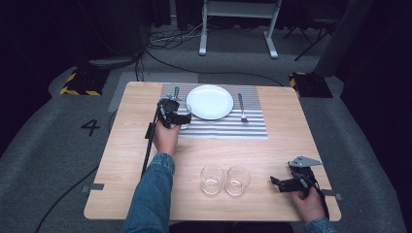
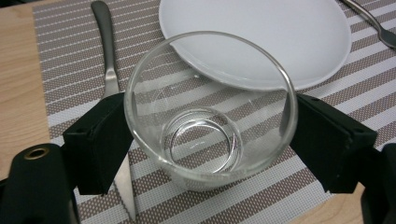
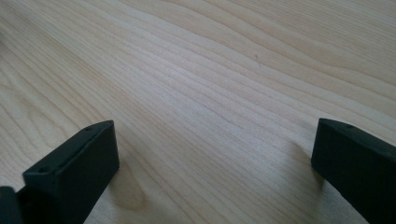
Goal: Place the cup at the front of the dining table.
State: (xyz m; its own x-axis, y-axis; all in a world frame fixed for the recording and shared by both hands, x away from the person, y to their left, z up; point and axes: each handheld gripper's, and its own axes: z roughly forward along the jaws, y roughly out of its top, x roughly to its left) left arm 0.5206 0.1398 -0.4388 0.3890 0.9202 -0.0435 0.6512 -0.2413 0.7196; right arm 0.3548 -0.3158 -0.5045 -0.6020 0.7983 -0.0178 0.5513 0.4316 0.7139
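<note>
- Left hand-held gripper [image 2: 210,140] pinches a glass [image 2: 210,112] over the mat [image 2: 289,186], just beside the plate [image 2: 280,32] and knife [image 2: 109,60].
- Smooth glass could slip, or knock the plate rim.
- Right hand-held gripper [image 3: 212,168] rests spread on the tabletop [image 3: 210,70].

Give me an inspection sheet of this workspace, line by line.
Surface: wooden table, striped placemat at far side.
Job's things: white plate, knife, fork on mat; held glass; two glasses side by side near front.
Clutter: nothing seen.
Grippers: left gripper closed on held glass; right gripper open, empty.
Cables: floor cables.
Surroundings: grey floor, white stand.
</note>
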